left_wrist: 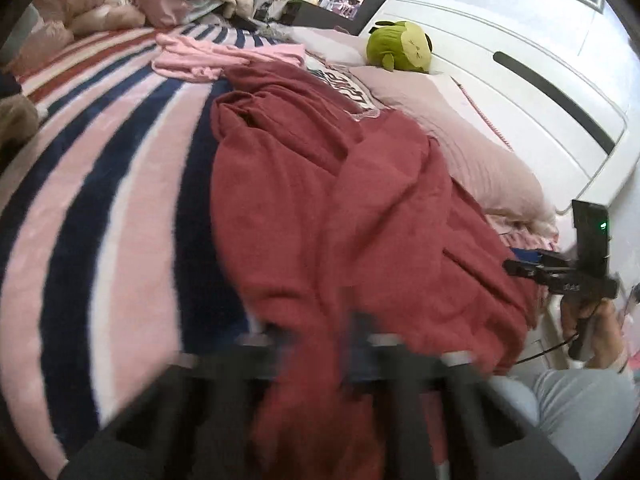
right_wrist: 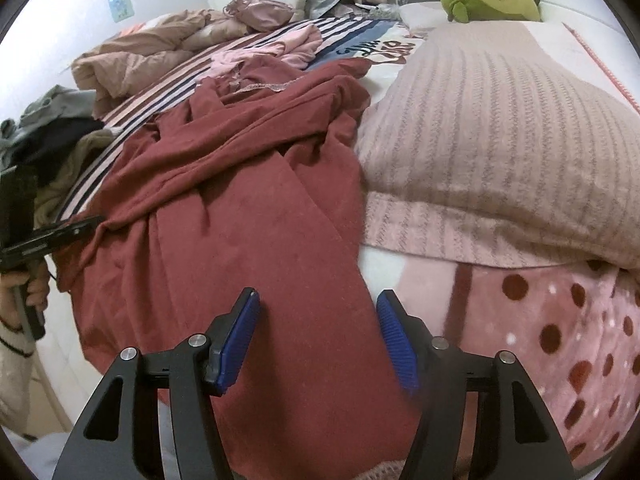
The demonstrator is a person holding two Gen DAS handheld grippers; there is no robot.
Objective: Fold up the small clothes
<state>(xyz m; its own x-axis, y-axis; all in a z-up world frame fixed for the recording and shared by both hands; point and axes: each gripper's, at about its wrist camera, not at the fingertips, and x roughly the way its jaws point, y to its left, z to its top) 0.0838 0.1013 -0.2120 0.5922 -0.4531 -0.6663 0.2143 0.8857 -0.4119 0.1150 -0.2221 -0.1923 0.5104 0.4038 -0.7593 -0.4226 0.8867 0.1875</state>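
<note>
Blue ribbed pads [right_wrist: 240, 340] of the right gripper [right_wrist: 318, 336] stood wide apart in the right wrist view, straddling the near hem of the dark red garment [right_wrist: 224, 200] without touching it, so that gripper was spread and held nothing. Across the left wrist view the left gripper [left_wrist: 320, 360] was a smear of motion blur; red cloth ran between its fingers, yet whether they were pressed together on it or still apart could not be told. That garment [left_wrist: 320, 184] lay rumpled along the striped blanket [left_wrist: 120, 168] of the bed, its far end bunched in twisted ridges, its right side lying just beside the pink ribbed pillow [right_wrist: 500, 128]. By its look it was a soft, fleecy knit, light, limp and not slippery, likely to sag and drag on the plush blanket rather than slide; it seemed best taken at a flat hem corner or seam near the bed's edge, where a single layer could be pinched, rather than at the bunched middle. A pale pink garment [left_wrist: 208, 56] waited crumpled farther up the bed, and a green plush toy [left_wrist: 400, 46] sat by the headboard. No basket, box or other container was in view.
</note>
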